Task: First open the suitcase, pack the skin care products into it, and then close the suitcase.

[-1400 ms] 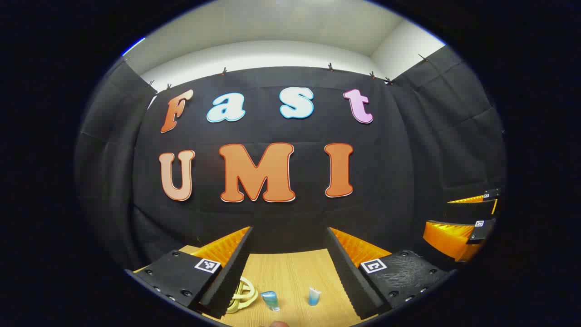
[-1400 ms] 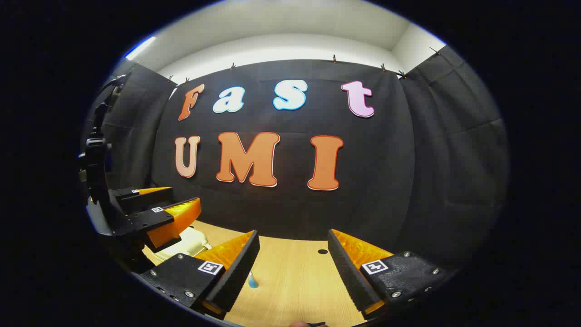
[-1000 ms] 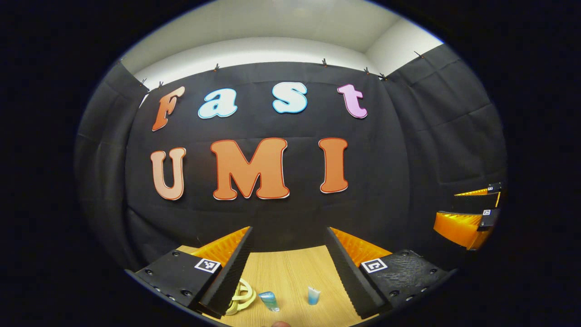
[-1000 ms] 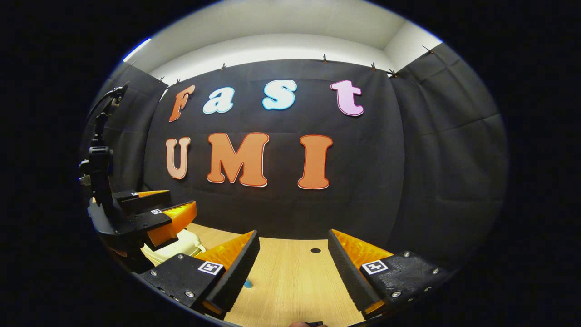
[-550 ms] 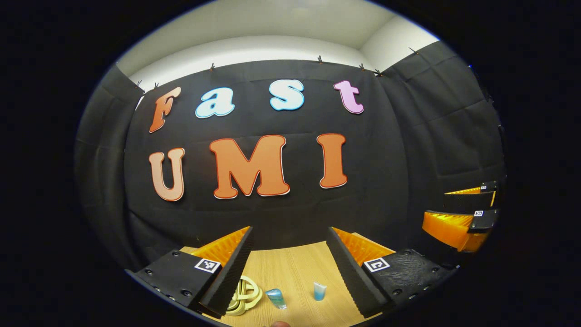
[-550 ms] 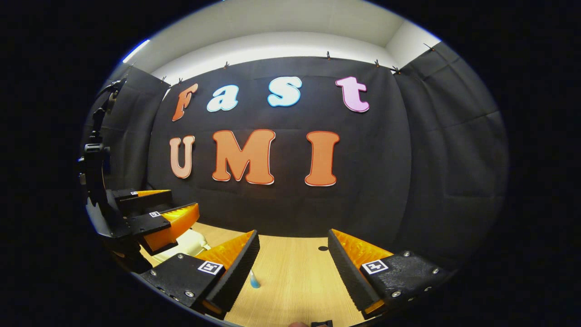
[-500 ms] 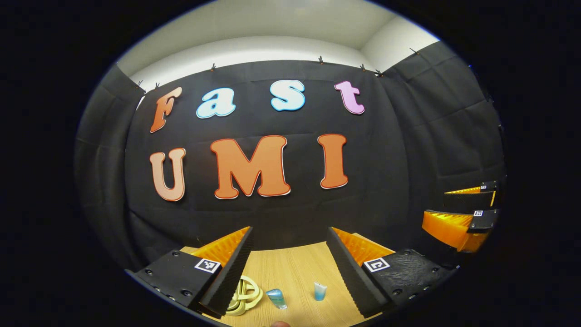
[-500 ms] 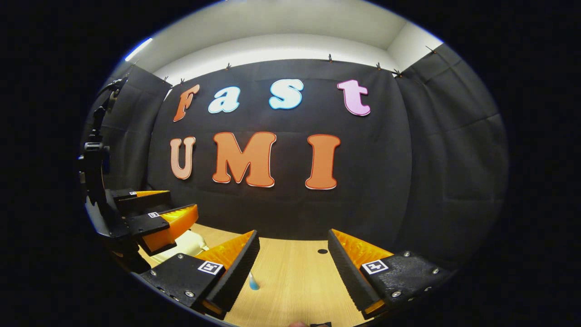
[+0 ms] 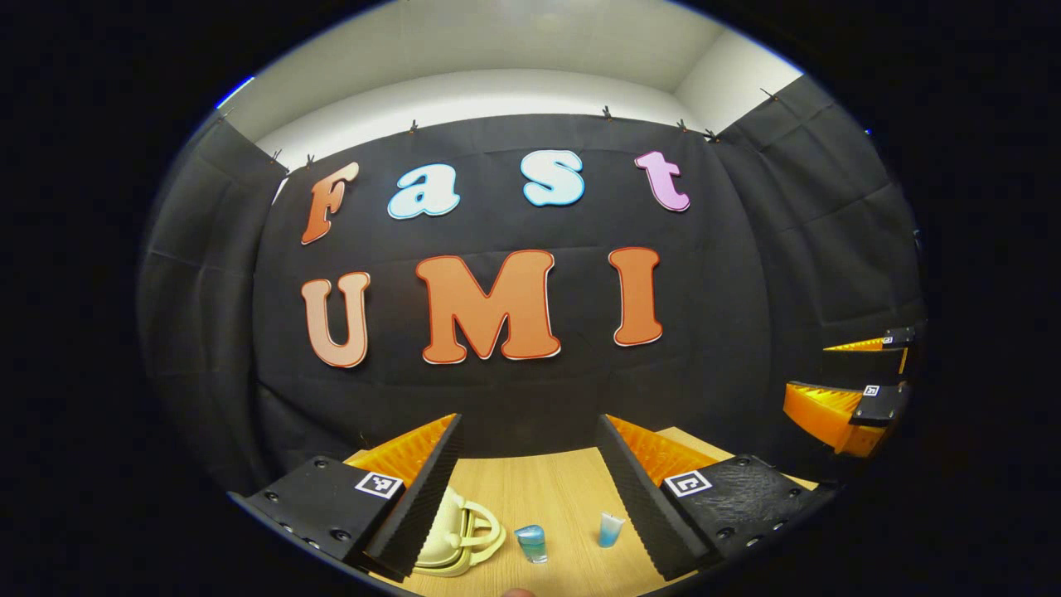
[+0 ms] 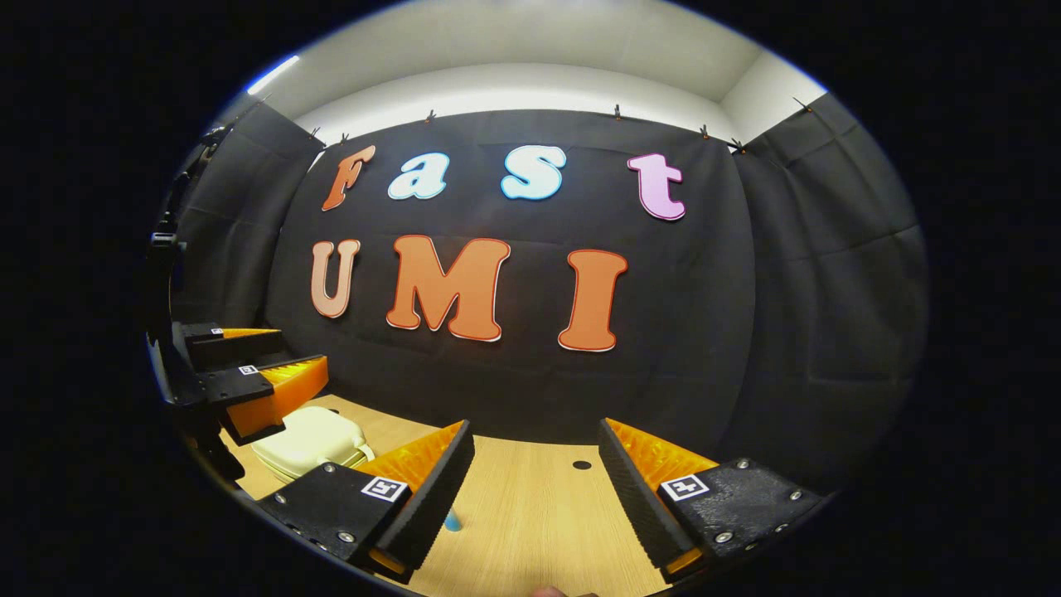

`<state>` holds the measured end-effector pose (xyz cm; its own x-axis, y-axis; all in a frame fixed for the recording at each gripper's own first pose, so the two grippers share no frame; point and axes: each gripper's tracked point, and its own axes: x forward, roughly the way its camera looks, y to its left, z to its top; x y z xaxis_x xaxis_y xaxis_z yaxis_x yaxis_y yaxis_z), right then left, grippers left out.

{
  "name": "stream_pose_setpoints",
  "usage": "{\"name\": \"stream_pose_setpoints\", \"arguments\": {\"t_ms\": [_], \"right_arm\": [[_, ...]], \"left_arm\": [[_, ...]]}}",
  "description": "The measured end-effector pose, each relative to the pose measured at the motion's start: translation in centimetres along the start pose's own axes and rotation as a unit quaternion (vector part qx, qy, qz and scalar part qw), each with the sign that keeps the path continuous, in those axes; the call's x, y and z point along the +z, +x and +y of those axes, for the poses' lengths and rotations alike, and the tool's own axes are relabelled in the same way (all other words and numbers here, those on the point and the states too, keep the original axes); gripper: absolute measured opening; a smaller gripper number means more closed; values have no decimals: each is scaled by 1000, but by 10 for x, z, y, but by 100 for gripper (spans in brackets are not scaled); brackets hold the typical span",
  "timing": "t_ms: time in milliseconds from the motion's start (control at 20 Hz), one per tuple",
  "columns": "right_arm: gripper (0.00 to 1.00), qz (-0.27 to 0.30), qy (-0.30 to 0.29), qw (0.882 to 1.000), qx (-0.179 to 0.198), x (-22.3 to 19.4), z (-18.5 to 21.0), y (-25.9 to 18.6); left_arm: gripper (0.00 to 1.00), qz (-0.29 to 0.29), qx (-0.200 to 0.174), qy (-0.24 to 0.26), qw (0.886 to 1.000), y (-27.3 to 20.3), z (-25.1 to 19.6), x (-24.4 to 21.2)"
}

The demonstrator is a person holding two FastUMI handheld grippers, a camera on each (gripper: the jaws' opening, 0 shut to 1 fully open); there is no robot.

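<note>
A small cream suitcase (image 9: 457, 537) lies shut on the wooden table (image 9: 564, 497), handle toward me, low in the left gripper view beside my left finger. To its right stand a small blue jar (image 9: 531, 543) and a little blue tube (image 9: 610, 529). My left gripper (image 9: 528, 423) hovers open above and short of them, holding nothing. In the right gripper view the suitcase (image 10: 311, 439) sits at the left under the left gripper (image 10: 298, 352). My right gripper (image 10: 535, 427) is open and empty, with a blue tube (image 10: 452, 522) peeking out by its left finger.
The table (image 10: 539, 514) ends at the black cloth wall behind it and has a small dark hole (image 10: 582, 465) near the back. The right gripper (image 9: 808, 369) hangs at the far right edge of the left gripper view.
The left gripper view has swung left, so more of the suitcase shows and the jar and tube sit farther right. In the right gripper view the suitcase has come out from under the left gripper.
</note>
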<state>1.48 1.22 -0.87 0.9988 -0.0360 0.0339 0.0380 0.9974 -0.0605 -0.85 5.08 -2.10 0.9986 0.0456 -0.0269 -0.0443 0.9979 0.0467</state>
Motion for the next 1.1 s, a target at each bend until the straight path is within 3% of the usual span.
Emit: {"name": "stream_pose_setpoints", "arguments": {"t_ms": [400, 550, 600, 800, 1100], "right_arm": [[95, 4, -3, 999, -32, 1, 14, 7], [95, 3, -7, 999, -33, 6, 23, 9], [92, 6, -8, 1000, -29, 5, 26, 10], [95, 17, -13, 1000, -12, -1, 30, 25], [99, 10, -17, 1000, 14, -10, 17, 59]], "left_arm": [[98, 34, -10, 66, 997, -4, 40, -50], [98, 54, -17, 112, 992, 2, 50, -77], [98, 60, -16, 133, 989, 3, 55, -89], [96, 87, -16, 202, 975, 19, 65, -135], [97, 147, -21, 299, 942, 50, 69, -210]]}}
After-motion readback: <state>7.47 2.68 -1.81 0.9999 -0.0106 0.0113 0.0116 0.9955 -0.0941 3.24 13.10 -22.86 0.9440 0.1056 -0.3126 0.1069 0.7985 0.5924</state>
